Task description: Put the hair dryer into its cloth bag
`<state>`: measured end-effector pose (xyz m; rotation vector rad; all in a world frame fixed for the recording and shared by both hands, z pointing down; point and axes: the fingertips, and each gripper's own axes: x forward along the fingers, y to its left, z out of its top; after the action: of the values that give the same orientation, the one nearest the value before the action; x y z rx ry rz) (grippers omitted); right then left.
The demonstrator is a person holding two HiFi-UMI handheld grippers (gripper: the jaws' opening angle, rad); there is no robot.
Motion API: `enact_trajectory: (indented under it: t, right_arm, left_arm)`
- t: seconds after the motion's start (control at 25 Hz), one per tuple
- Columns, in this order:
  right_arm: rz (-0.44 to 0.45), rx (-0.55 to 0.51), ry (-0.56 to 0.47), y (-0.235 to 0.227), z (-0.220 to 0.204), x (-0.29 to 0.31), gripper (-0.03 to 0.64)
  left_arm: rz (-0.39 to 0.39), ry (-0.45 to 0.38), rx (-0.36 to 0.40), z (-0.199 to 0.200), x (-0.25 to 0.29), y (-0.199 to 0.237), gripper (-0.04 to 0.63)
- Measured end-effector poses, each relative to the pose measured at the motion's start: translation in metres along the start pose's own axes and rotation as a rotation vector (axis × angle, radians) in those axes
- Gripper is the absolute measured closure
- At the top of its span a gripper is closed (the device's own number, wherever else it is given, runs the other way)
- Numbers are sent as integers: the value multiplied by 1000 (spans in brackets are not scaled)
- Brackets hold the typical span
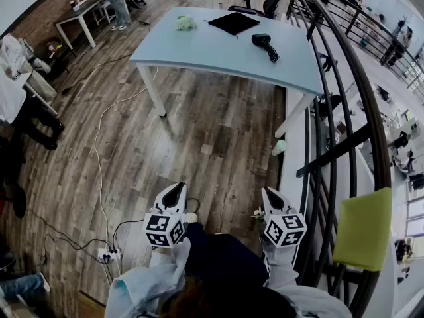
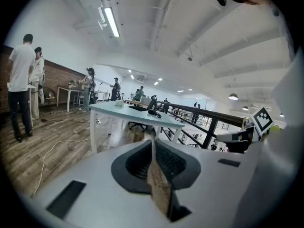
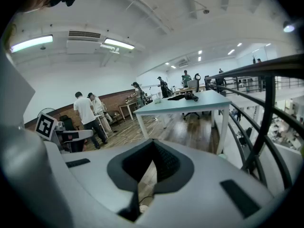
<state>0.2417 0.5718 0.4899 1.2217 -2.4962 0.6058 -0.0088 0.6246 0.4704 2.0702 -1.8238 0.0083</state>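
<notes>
A wide loft room with a plank floor point(image 1: 199, 131) stretches ahead, and a black railing point(image 1: 344, 58) runs down the right side.

Both grippers hang low near the person's legs. The left gripper point(image 1: 176, 189) has its jaws drawn together to a thin slit, with only floor showing through. The right gripper point(image 1: 270, 195) is closed tight, also on nothing.

Beyond them lies bare floor, then a pale blue table point(image 1: 199, 52), well apart from both. The hair dryer point(image 1: 263, 41) lies flat on the right part of the tabletop. Its body is on the far side and its cord trails back toward the person and slightly right. The black cloth bag point(image 1: 233, 23) lies flat just beside it, to the left and a little farther off.

The dryer sits almost straight ahead of the right gripper, so that hand looks the nearer one for the pickup. The left is better placed for the bag. Neither can reach until the person walks up.
</notes>
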Motion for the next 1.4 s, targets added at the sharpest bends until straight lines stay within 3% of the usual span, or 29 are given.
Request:
enact_trajectory:
  t: [0.32,0.48,0.72,1.04,1.4]
  right_arm:
    - [-54,47,-54,-15,4,-22,610]
    - [-60,15,-56,-14,8,-30,611]
    - [-53,-12,-58,-1,1,-39,611]
    - [-57,37,-29,-3,-28,-53,611]
    - [-51,37,-35,-9,-11,-32,611]
  left_arm:
    - [15,-34,43,9,-11,-15,555]
    - [17,-40,74,13,-17,-21,555]
    - [10,-38,68,3,-29,-30,555]
    - [2,-5,69,-18,-40,-47,555]
    - [40,-15,69,-6,-24,-32,555]
